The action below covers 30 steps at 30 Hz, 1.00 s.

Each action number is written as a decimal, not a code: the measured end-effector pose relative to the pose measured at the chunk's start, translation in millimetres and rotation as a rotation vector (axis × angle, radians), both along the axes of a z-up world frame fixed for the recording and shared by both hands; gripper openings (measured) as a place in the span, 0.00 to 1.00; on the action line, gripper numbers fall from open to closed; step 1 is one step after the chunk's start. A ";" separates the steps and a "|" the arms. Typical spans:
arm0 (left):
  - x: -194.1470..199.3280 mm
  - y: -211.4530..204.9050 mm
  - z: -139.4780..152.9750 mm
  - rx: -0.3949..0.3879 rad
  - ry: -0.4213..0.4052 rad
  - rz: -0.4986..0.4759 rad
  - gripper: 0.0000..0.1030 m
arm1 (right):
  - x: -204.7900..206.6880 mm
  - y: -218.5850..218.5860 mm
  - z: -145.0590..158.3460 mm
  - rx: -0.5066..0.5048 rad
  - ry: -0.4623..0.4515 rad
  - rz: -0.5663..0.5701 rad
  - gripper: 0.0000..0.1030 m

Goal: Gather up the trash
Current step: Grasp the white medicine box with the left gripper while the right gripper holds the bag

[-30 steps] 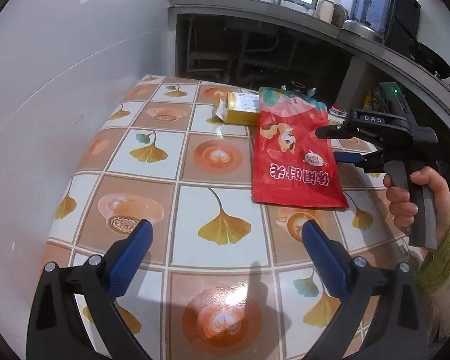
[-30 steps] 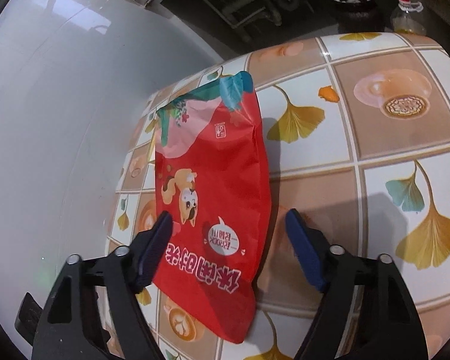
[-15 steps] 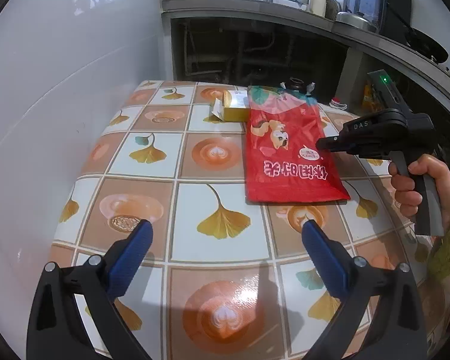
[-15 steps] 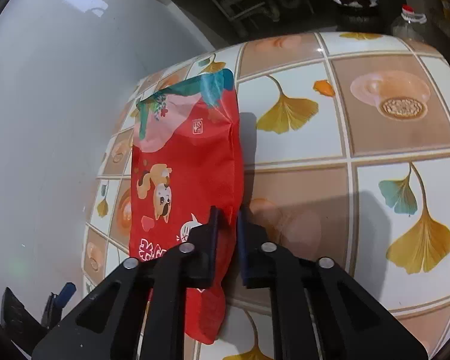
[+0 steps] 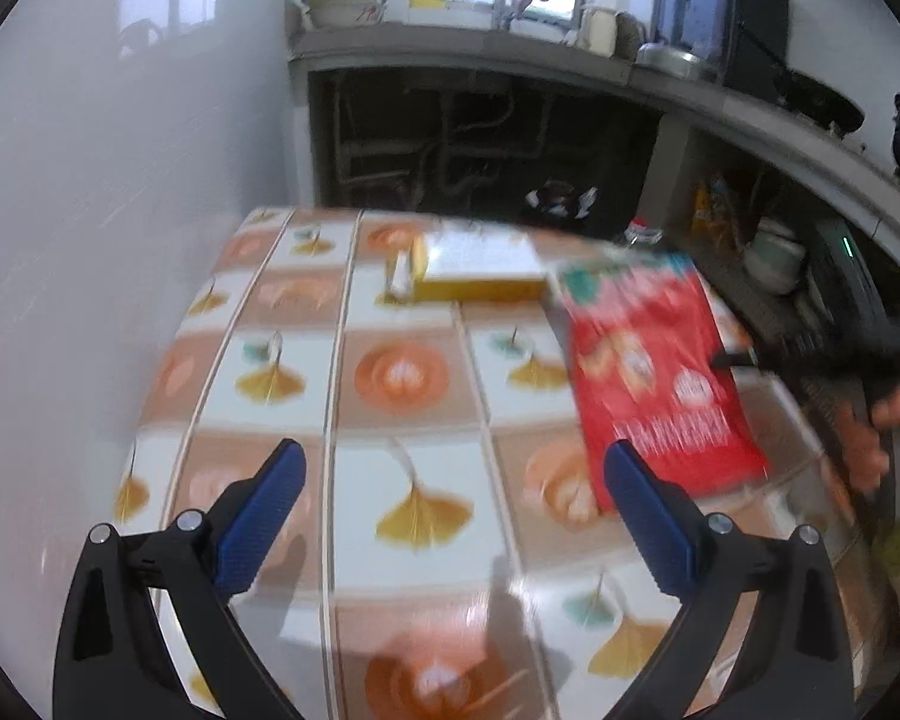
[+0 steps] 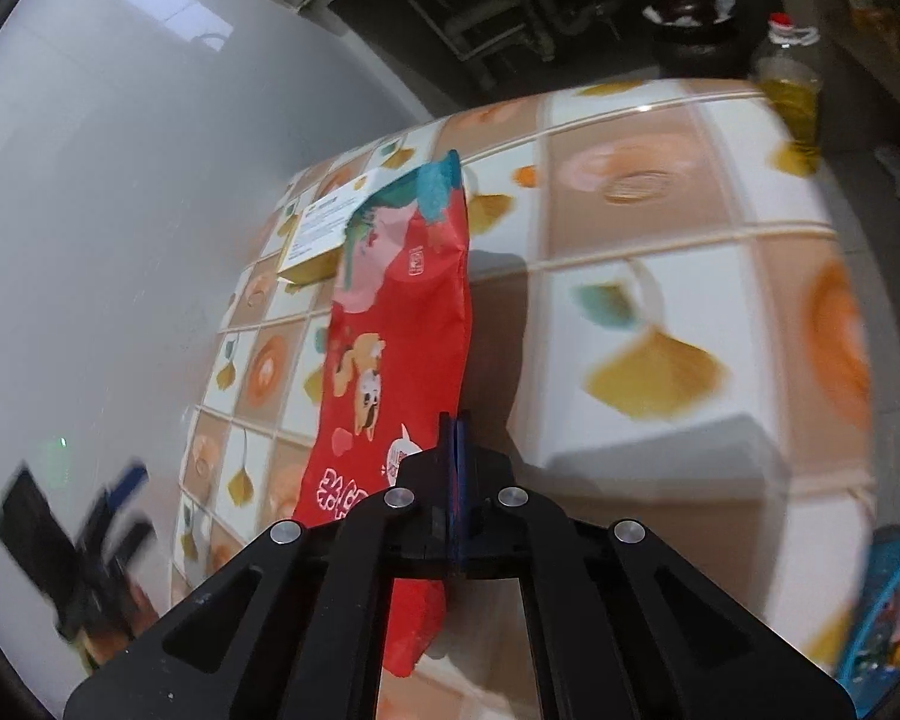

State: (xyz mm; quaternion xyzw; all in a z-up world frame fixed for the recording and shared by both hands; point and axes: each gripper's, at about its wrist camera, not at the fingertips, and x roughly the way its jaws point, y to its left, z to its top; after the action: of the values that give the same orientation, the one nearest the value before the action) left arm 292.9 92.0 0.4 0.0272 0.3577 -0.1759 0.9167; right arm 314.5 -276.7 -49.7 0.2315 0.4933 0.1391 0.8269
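Observation:
A red snack bag (image 6: 399,336) with a cartoon dog hangs lifted off the patterned table (image 6: 660,240); my right gripper (image 6: 455,432) is shut on its right edge. In the left wrist view the same red bag (image 5: 648,372) tilts up at the right, with the right gripper (image 5: 729,359) pinching its side and a hand (image 5: 876,438) on the handle. My left gripper (image 5: 450,480) is open above the tablecloth, nothing between its blue pads. A yellow and white box (image 5: 480,267) lies at the table's far side, just left of the bag.
A white wall borders the table on the left. A plastic oil bottle (image 6: 789,90) stands beyond the table's far right corner. A blue basket (image 6: 894,606) sits low at the right. A kitchen counter (image 5: 510,54) with pots runs behind the table.
My right gripper shut on the red bag's edge and pulled it up and to the right, off the table. The left gripper rose slightly and stayed open.

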 end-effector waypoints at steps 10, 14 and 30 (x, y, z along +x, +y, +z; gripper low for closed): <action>129.9 -62.8 17.8 -0.007 -0.022 -0.452 0.95 | -42.2 -35.5 2.3 -0.018 -0.009 -0.019 0.00; 177.3 -92.4 -8.0 0.190 0.030 -0.548 0.95 | -41.0 -40.5 -2.8 -0.008 -0.008 -0.022 0.00; 278.3 -120.4 -57.5 0.211 0.267 -0.625 0.95 | -36.0 -51.5 -23.5 0.052 0.021 -0.040 0.00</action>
State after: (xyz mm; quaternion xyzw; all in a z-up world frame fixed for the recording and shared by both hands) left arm 571.2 -28.4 -57.1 0.2067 0.4651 -0.4120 0.7558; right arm 278.5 -328.2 -73.2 0.2642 0.4936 0.1330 0.8178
